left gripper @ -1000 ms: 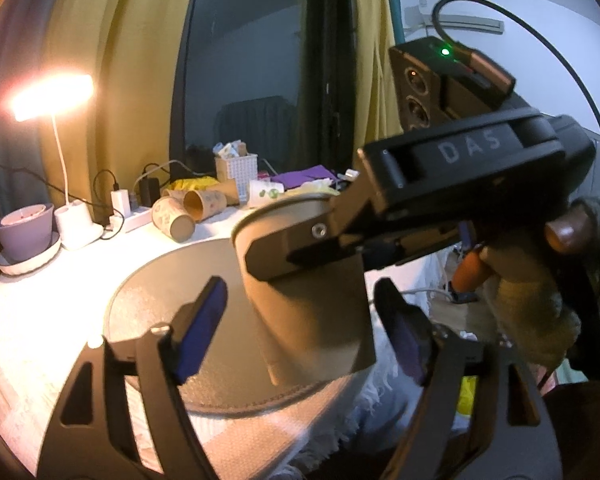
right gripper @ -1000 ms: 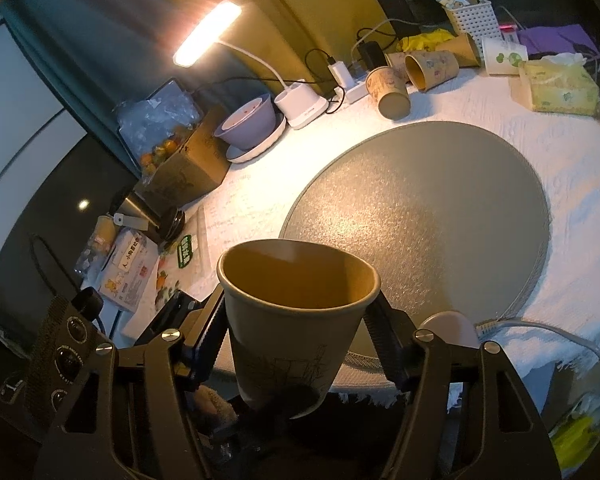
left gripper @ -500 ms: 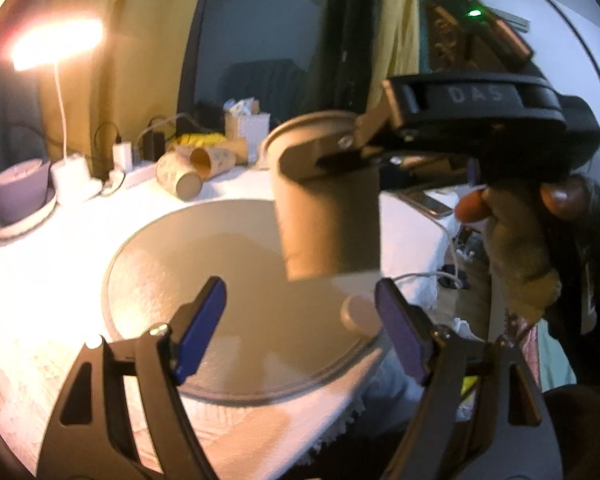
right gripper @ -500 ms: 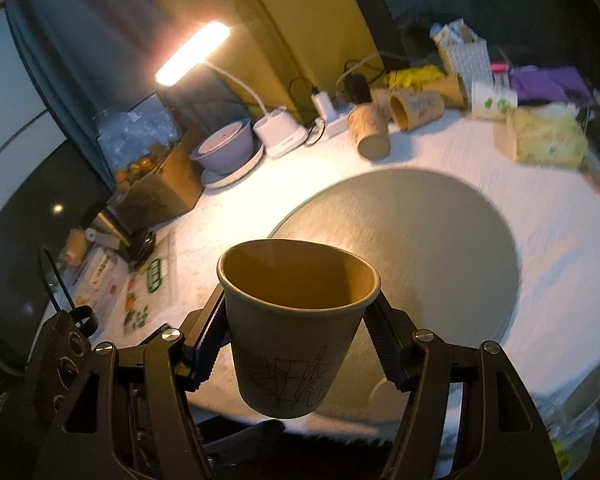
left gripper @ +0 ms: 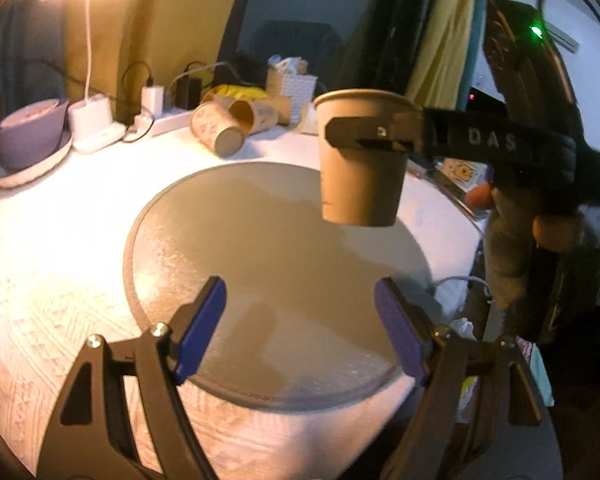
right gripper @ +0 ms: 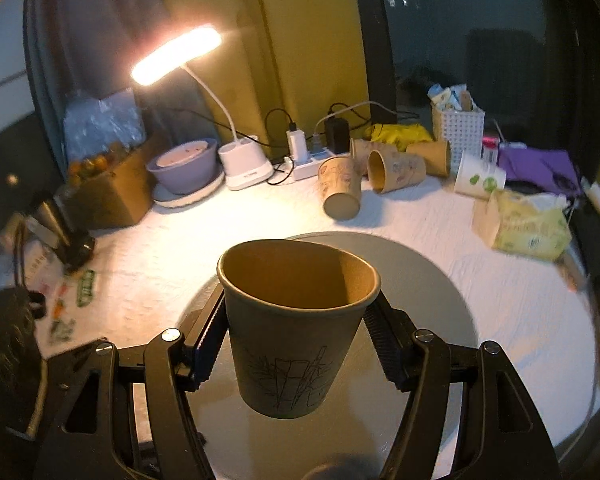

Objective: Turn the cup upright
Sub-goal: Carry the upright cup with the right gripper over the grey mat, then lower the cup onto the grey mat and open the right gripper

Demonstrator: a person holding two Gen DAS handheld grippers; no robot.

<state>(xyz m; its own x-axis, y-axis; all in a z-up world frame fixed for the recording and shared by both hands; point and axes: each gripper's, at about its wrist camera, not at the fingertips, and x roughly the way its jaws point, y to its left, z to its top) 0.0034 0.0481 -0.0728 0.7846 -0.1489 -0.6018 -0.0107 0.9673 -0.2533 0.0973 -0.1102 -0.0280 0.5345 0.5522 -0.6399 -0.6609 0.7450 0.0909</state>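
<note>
Cup (right gripper: pixel 296 328) upright between right gripper (right gripper: pixel 296 344) fingers, above round mat (right gripper: pixel 440 280). Spare cups (right gripper: pixel 340 190) lying ahead beyond mat; lamp (right gripper: pixel 244 168) and bowl (right gripper: pixel 184 166) ahead-left, tissue pack (right gripper: pixel 528 224) ahead-right. Left gripper (left gripper: pixel 300 328) over mat's near edge.

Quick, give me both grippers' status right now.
Left gripper: open, holding nothing.
Right gripper: shut on the paper cup, held upright, mouth up, above the round grey mat.

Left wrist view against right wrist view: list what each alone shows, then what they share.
Left only: the open left gripper, the hand on the right gripper, the cup's base hanging above the mat.
Right only: the cup's open mouth, its line drawing, the tissue pack.
Both: the right gripper's fingers clamping the upright cup, round mat, lamp.
</note>
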